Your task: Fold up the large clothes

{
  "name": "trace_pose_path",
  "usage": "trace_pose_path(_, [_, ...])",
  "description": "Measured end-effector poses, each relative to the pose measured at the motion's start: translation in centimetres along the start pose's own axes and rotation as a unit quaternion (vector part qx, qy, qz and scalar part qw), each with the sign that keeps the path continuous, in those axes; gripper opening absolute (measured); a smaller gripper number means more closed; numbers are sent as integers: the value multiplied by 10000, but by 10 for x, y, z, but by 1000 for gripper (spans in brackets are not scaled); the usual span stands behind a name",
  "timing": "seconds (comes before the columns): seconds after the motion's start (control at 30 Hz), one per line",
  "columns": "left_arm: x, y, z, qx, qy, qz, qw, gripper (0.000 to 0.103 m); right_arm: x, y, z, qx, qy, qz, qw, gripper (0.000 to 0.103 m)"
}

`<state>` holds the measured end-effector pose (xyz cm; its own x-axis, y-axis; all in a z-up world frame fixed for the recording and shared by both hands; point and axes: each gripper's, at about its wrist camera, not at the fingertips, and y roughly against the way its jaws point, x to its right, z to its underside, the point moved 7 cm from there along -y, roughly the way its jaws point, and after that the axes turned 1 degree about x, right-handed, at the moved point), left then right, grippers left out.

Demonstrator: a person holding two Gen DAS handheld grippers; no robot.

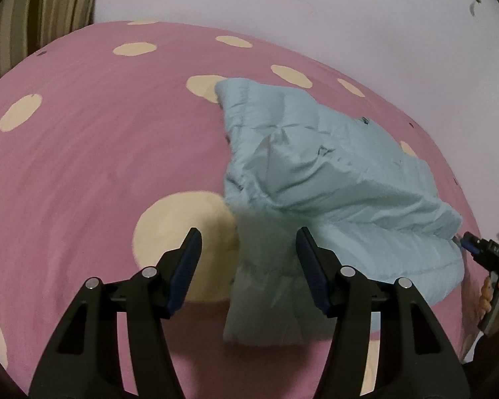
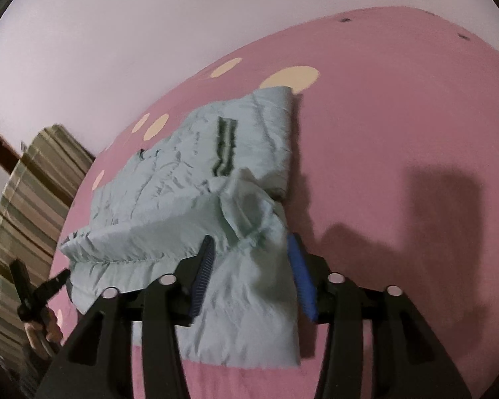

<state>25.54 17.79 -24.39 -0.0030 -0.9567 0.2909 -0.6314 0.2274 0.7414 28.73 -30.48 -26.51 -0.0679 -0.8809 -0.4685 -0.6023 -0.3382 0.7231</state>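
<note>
Your left gripper [image 1: 248, 249] hangs over a pink bed [image 1: 93, 153] dotted with cream circles, its black fingers [image 1: 188, 266] with blue pads spread apart. A pale blue quilted jacket [image 1: 316, 173] lies folded ahead and to the right, and a blurred flap of it sits between the fingers, touching neither pad. At the right edge, your right gripper [image 1: 472, 242] reaches the jacket's hem.

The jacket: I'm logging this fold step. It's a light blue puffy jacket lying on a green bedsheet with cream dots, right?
Not quite. The light blue puffy jacket lies on a pink bedsheet with cream dots, not green. The left wrist view shows it plainly; the right wrist view agrees.
</note>
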Motion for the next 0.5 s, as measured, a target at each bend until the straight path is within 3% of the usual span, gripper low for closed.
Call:
trace_pose_path(0.43, [9,-38,-25,-272,-315,214,9989,58,-5,-41,-15,-249,452,-10,9987,56])
trace_pose_path(0.5, [10,-41,-28,-280,-383,218,9986,50,-5,-44,-14,-306,499,-26,9983,51])
